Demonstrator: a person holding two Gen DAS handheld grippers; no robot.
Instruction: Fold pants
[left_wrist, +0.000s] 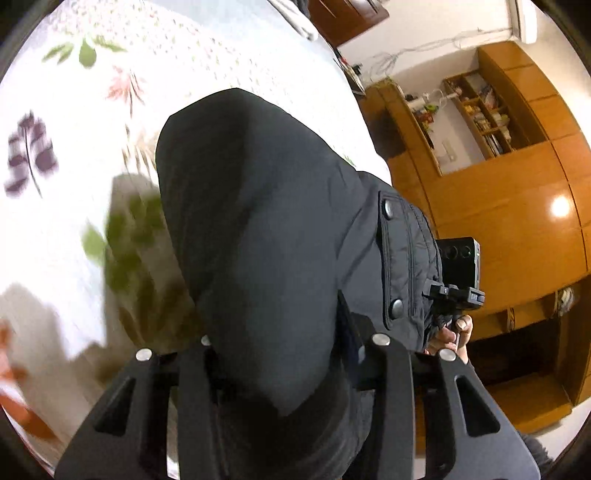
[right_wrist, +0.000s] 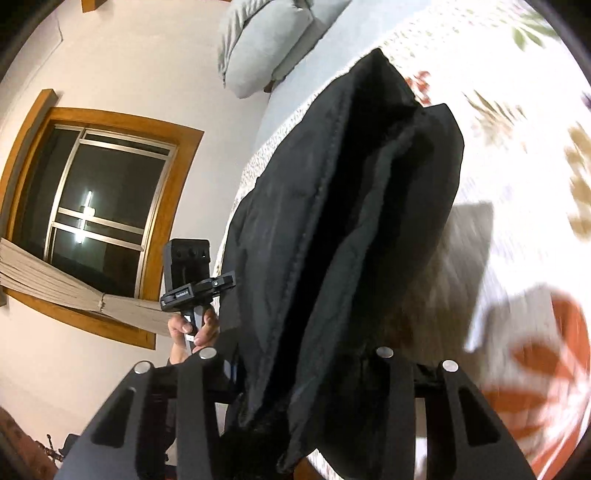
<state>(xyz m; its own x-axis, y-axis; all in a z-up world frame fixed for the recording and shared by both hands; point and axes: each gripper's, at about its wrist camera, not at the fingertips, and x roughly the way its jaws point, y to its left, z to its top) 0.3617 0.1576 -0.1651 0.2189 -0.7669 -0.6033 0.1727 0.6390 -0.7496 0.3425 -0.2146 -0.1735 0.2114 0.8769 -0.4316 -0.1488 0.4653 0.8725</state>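
The dark grey pants hang lifted over the bed, gathered between the fingers of my left gripper, which is shut on the fabric. A waistband part with two snap buttons shows at the right. In the right wrist view the same pants drape in long folds from my right gripper, which is also shut on them. The fingertips of both grippers are hidden by cloth. Each view shows the other gripper held in a hand beside the pants: the right one, the left one.
A white bedspread with leaf and flower prints lies under the pants. Grey pillows sit at the bed's head. A wooden cabinet with shelves stands beside the bed, and a wood-framed window is on the wall.
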